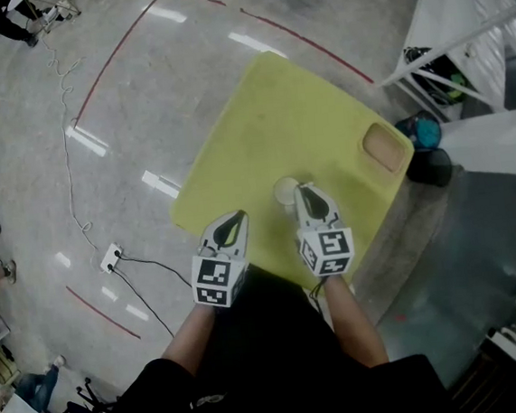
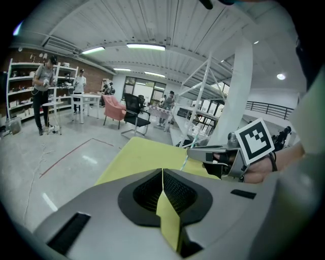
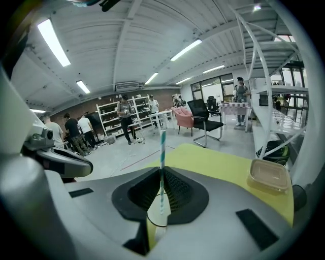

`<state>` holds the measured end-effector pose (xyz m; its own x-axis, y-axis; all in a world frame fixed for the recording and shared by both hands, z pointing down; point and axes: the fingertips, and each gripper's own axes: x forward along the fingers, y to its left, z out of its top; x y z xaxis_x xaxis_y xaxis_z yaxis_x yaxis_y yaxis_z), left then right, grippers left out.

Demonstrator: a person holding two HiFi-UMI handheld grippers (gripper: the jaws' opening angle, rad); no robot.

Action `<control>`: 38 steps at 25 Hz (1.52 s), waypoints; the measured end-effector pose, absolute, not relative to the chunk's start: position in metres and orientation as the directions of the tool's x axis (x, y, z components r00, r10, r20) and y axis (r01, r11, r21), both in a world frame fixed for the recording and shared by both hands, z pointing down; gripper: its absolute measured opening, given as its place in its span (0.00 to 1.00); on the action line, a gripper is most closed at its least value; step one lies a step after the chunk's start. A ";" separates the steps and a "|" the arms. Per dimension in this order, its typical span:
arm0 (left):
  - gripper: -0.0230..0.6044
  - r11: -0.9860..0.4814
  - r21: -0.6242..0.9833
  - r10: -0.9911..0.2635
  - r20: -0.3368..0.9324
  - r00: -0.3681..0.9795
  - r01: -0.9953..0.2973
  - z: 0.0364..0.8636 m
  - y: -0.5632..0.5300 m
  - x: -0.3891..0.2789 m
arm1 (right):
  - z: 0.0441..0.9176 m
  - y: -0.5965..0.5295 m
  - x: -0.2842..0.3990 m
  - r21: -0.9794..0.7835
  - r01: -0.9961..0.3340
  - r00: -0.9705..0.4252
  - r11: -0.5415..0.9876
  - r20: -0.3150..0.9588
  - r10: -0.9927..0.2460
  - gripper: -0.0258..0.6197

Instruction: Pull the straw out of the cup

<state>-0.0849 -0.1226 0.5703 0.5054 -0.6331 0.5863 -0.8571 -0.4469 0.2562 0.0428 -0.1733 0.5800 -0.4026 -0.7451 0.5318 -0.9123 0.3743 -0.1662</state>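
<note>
Yellow table (image 1: pixel 304 115), workshop floor around it. Straw (image 3: pixel 162 152), teal-and-white striped: upright, pinched between the near-closed jaws of right gripper (image 3: pixel 161 175), directly above cup (image 3: pixel 157 216); lower tip possibly clear of the rim, hard to tell. Left gripper (image 2: pixel 162 175): left of cup, jaws together, empty. Shallow box (image 1: pixel 384 146): beyond cup, rightward.

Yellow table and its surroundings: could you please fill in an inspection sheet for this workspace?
Surface: yellow table, flat.
Job's things: striped straw upright over the cup.
Clutter: tan lidded container near the table's corner.
Grippers: right claw shut on the straw; left claw shut, nothing in it.
Cables: white cable and black leads at a power strip on the floor.
Surroundings: red floor lines, white rack, people and chairs beyond.
</note>
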 end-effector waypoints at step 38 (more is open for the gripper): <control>0.11 -0.466 0.176 -0.760 0.422 0.494 -0.867 0.483 -0.100 -0.035 | 0.461 -0.109 0.061 -0.075 -0.890 -0.450 0.449 0.289 -0.845 0.10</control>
<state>-0.0348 -0.0998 0.4827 0.4941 -0.7599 0.4223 -0.8671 -0.4658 0.1764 0.0610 -0.1095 0.4613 -0.4502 -0.8449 0.2889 -0.8904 0.4490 -0.0746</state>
